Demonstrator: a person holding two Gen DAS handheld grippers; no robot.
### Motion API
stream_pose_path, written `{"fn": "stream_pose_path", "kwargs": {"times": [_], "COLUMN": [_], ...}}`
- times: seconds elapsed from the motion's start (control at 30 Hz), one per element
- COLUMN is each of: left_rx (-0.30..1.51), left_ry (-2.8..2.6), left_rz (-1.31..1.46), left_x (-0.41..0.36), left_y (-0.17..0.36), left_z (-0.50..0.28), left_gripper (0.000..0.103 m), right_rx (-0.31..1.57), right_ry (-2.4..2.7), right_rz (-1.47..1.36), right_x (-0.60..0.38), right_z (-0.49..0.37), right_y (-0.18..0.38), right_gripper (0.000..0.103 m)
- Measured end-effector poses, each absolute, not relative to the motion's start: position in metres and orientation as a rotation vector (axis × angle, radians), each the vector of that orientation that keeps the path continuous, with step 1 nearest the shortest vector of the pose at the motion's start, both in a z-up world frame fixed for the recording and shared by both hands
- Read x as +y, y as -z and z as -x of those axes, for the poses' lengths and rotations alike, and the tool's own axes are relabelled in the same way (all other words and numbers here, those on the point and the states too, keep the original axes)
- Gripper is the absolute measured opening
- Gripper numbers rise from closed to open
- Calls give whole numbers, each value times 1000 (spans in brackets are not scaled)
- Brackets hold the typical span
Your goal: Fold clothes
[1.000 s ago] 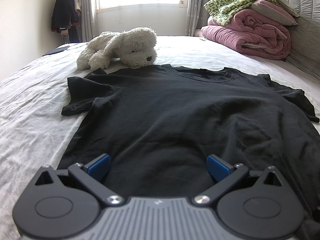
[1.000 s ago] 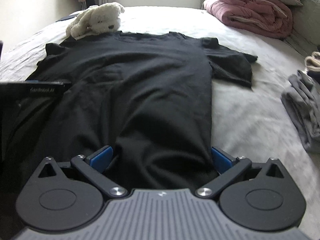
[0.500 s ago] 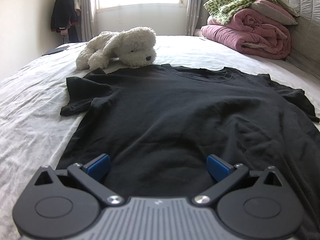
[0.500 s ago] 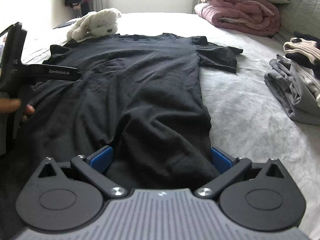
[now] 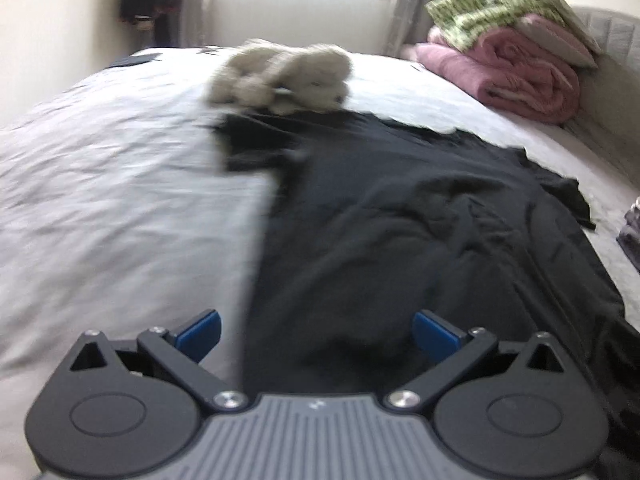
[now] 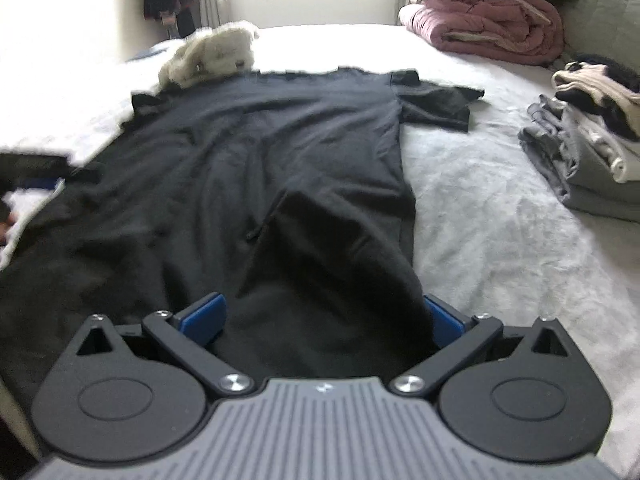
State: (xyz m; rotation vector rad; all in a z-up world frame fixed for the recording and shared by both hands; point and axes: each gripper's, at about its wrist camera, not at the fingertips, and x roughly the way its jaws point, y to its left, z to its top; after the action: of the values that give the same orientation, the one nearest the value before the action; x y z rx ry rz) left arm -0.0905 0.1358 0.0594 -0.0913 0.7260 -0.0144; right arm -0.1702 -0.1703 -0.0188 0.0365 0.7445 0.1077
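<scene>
Black T-shirt (image 6: pixel 288 152) lies spread on the bed (image 6: pixel 500 248), hem bunched between both spread-jawed tools: left gripper (image 5: pixel 316 332), right gripper (image 6: pixel 322 316). Best to pinch matching hem corners, evenly.

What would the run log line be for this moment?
stage: fold start | black T-shirt flat on bed | left gripper open at hem | right gripper open at hem | plush toy at collar

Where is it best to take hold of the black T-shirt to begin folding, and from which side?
Probably the bottom hem of the black T-shirt, approached from the foot end. It lies flat with the collar far away, and the hem sits just in front of both open claws, left claw and right claw.
</scene>
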Motion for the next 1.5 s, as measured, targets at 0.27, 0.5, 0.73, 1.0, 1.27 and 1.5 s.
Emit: {"fn": "stream_pose_path", "kwargs": {"times": [0.27,0.5,0.73,1.0,1.27,1.5], "left_rx": [793,917,925,880,966,985], "left_ry": [51,295,367,427,374,253], "left_rz": [171,227,216,321,332,259], "left_x": [192,184,168,179,176,192], "left_y": [-65,-41,-47,-107,-89,-70], "left_z": [162,177,181,193,186,193], "left_gripper": [102,102,12,5,44,69], "right_rx": [691,731,888,733,731,763], "right_ry": [-84,-23,-74,-188,-103,-47], "right_rz": [-131,-203,-255,-486,-493,-467], "right_x": [-209,-248,-254,-261,-265,-270], "right_z": [206,228,232,247,240,240], "right_y": [-16,-18,12,-37,-49,-23], "right_gripper": [96,71,11,5,5,5]}}
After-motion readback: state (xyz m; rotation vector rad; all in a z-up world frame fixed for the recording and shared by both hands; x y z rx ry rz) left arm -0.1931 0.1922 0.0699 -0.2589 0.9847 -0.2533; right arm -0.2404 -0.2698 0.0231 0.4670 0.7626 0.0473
